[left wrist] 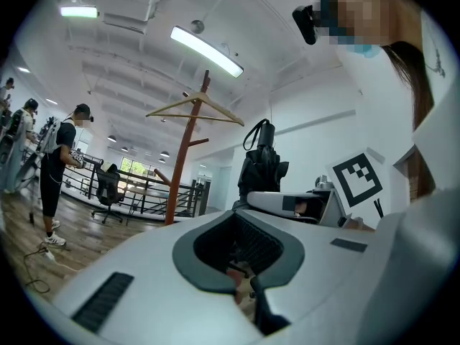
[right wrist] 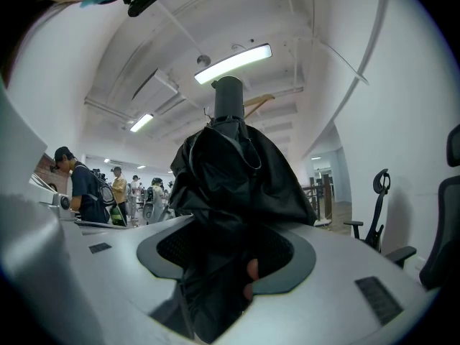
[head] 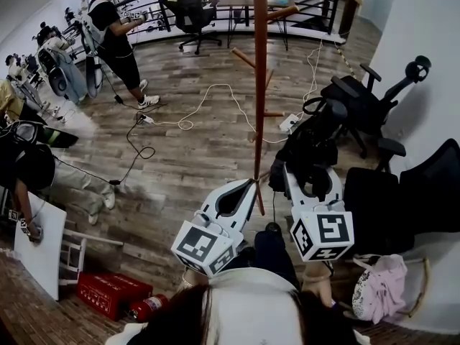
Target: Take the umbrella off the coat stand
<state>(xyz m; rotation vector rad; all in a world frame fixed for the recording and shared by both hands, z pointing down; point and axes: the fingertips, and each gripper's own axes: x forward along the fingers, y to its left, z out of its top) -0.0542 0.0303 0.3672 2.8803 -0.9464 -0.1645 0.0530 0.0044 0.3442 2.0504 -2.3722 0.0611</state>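
Note:
The brown wooden coat stand point(head: 260, 85) rises in the middle of the head view, with a wooden hanger point(left wrist: 195, 110) across its top. A black folded umbrella point(head: 315, 146) with a loop handle hangs to the right of the pole, apart from it. My right gripper point(head: 310, 175) is shut on its bunched fabric, and the umbrella point(right wrist: 230, 185) fills the right gripper view. My left gripper point(head: 249, 184) stands beside the pole's foot, its tips together with nothing between them. From the left gripper view the umbrella point(left wrist: 262, 165) shows to the right of the stand point(left wrist: 188, 149).
Black office chairs point(head: 366, 106) stand by the white wall on the right. White and black cables point(head: 194, 110) run over the wooden floor. People point(head: 115, 34) stand at the far left. Red boxes point(head: 111, 293) lie at lower left, a pink bag point(head: 381, 286) at lower right.

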